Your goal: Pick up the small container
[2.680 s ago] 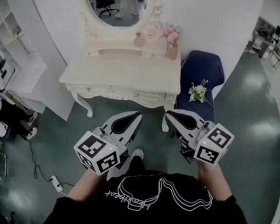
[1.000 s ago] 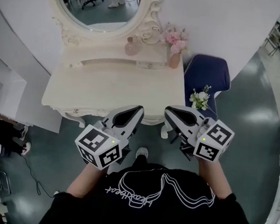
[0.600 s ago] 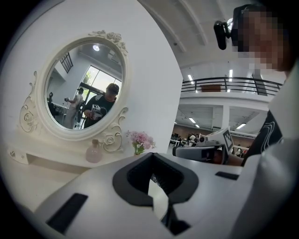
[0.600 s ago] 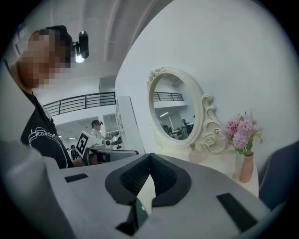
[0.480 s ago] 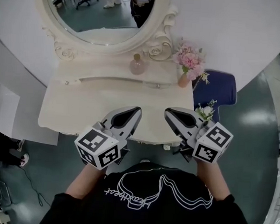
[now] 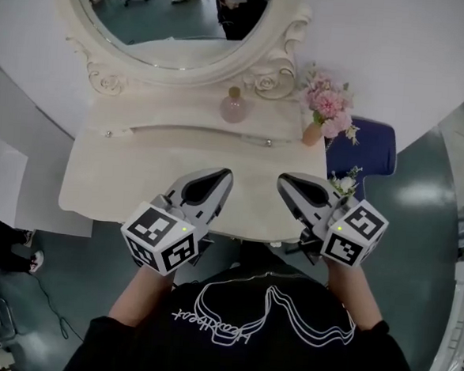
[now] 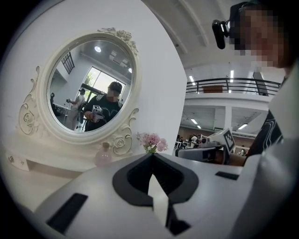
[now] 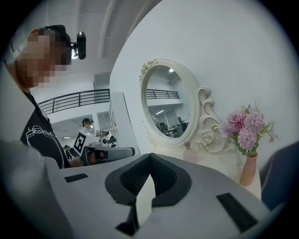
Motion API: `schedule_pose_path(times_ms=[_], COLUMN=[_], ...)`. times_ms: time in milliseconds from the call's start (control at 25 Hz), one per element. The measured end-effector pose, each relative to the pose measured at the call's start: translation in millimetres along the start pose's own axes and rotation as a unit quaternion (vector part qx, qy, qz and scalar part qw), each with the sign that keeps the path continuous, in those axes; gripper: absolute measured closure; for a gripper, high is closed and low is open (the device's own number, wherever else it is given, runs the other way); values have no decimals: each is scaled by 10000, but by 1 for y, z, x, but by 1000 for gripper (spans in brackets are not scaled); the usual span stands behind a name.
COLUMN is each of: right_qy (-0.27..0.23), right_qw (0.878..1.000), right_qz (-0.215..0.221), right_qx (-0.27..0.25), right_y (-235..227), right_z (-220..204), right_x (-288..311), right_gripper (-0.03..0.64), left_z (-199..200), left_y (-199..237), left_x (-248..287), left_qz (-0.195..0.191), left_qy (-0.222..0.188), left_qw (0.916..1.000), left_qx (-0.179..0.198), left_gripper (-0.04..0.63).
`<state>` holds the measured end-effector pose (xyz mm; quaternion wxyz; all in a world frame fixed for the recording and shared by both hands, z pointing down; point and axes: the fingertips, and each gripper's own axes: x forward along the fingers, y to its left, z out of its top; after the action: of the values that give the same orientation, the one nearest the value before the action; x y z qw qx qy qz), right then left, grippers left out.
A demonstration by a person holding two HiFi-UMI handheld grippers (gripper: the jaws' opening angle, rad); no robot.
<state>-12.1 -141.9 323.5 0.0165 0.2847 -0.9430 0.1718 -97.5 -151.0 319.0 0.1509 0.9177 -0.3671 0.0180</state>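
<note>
Left tongs and right tongs closed, empty, at the dressing table, small container beyond.

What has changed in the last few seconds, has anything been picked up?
The person has walked up to the dressing table; the left gripper and right gripper now hang over its front edge. Nothing was taken hold of. Both pairs of jaws stay shut and empty; the pink bottle still stands below the mirror.
</note>
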Motion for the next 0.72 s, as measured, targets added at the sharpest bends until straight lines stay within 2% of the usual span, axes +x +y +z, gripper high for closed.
schedule_pose_path(times_ms=[520,720], right_qy=[206,353], right_qw=[9997,9991], right_qz=[143,237], right_qx=[-61,-70], right_y=[-47,-69], right_z=[1,-4], right_x=[44,67], right_gripper=[609,609], left_z=[6,5], left_y=[46,78], left_x=[41,66], left_qz=[230,388], left_qy=[156,276], left_qw=[9996,9988], left_qx=[28,60], left_gripper=[590,544])
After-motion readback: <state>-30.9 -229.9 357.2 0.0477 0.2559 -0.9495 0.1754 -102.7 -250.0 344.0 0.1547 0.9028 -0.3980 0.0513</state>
